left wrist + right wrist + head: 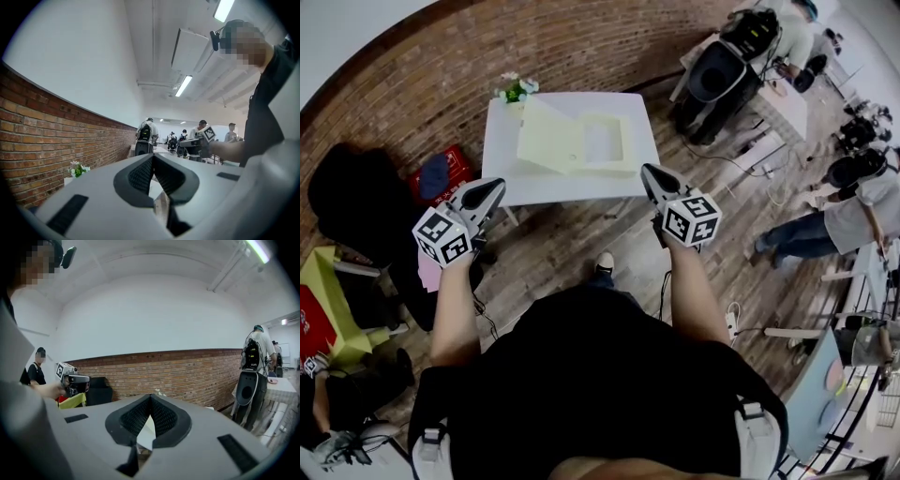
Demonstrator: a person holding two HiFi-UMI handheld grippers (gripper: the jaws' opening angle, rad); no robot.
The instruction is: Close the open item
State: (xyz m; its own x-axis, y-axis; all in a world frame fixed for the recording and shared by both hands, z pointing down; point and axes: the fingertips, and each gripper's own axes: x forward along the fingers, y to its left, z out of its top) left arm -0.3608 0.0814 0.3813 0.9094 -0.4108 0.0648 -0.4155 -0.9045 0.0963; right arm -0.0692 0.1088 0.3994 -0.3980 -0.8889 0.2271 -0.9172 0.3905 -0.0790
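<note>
Head view has the box (577, 141) lying open on the white tabletop (572, 187), one leaf tilted up at the left and the windowed leaf flat at the right. Both tools are short of it, near the front edge. The left gripper (495, 187) and right gripper (648, 172) each have fingers (140, 174) pressed together on nothing, as their own views confirm. Closing looks not yet begun. Best, I judge, to reach the left gripper behind the raised leaf and tip it over while the right steadies the flat half, so the light box does not slide. Keep clear of the flowers (516, 89) at the back corner.
</note>
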